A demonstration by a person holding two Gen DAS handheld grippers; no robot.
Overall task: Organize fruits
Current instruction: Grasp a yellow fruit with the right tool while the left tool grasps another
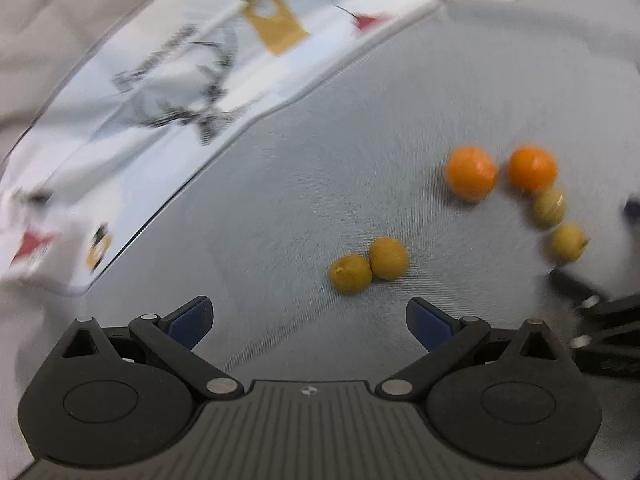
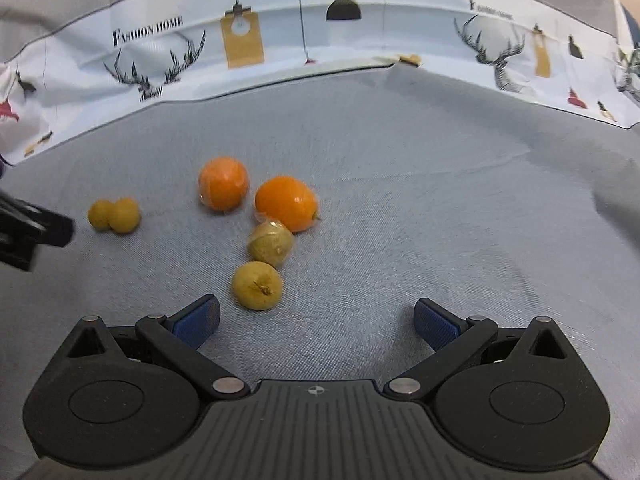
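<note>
The grey cloth (image 2: 400,168) is my sorting ground, walled by a printed border (image 2: 280,40) at twelve o'clock. Two oranges (image 2: 286,202) sit at eleven, touching a wrapped yellow fruit (image 2: 270,243); another yellow fruit (image 2: 256,285) lies nearest. My right claw (image 2: 316,322) gapes wide, empty; my left claw (image 1: 310,322) likewise, facing a yellow pair (image 1: 368,264). Nothing blocks either.

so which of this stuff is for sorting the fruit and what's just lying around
For the job:
two round orange fruits
four small round yellow fruits

Just there:
grey woven cloth
white printed antler-pattern sheet
</note>
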